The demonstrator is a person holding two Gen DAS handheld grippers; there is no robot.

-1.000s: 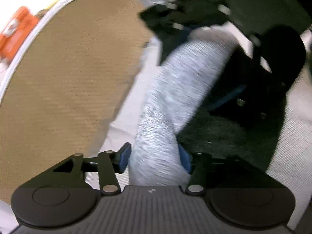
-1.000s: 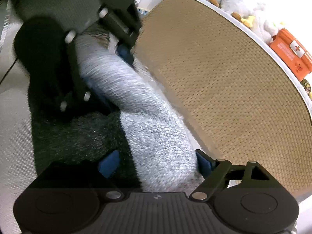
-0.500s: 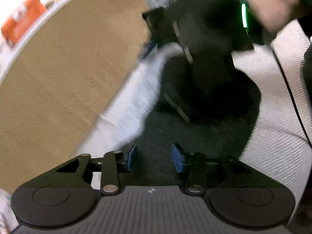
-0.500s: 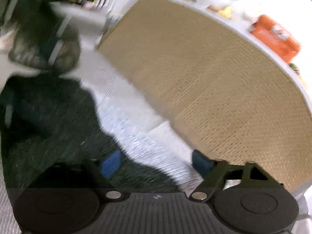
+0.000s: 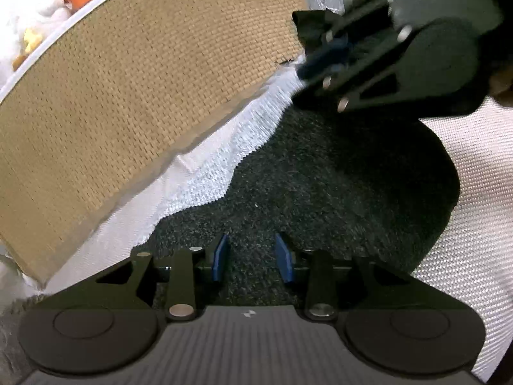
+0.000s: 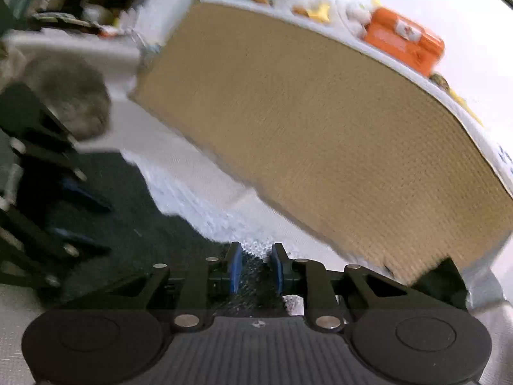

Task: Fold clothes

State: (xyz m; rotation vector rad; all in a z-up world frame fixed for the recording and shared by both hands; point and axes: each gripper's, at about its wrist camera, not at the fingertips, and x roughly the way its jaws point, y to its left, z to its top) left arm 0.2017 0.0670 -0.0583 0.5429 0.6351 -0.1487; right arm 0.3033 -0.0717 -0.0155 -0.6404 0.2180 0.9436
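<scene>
A dark knit garment (image 5: pixel 320 192) with a light grey part (image 5: pixel 224 173) along its edge lies flat on a white woven surface (image 5: pixel 465 224). My left gripper (image 5: pixel 251 256) is low over the near end, its jaws closing, and dark knit fills the gap between the blue pads. The right gripper (image 6: pixel 255 268) is also closing, pinching cloth where the dark knit (image 6: pixel 144 218) meets the grey (image 6: pixel 205 205). From the left wrist, the right gripper (image 5: pixel 323 61) shows at the far end of the garment. From the right wrist, the left gripper (image 6: pixel 80 218) is a blur.
A large tan woven panel (image 5: pixel 144 96) rises right beside the garment's grey edge and fills much of the right wrist view (image 6: pixel 320 128). Behind it sit an orange case (image 6: pixel 404 41) and white plush toys (image 5: pixel 19 32). White woven surface extends past the garment's other side.
A second ago the grey part stood up as a thick roll between both grippers. Now the garment lies flat, both grippers have come down onto it, and both pairs of jaws have narrowed.
</scene>
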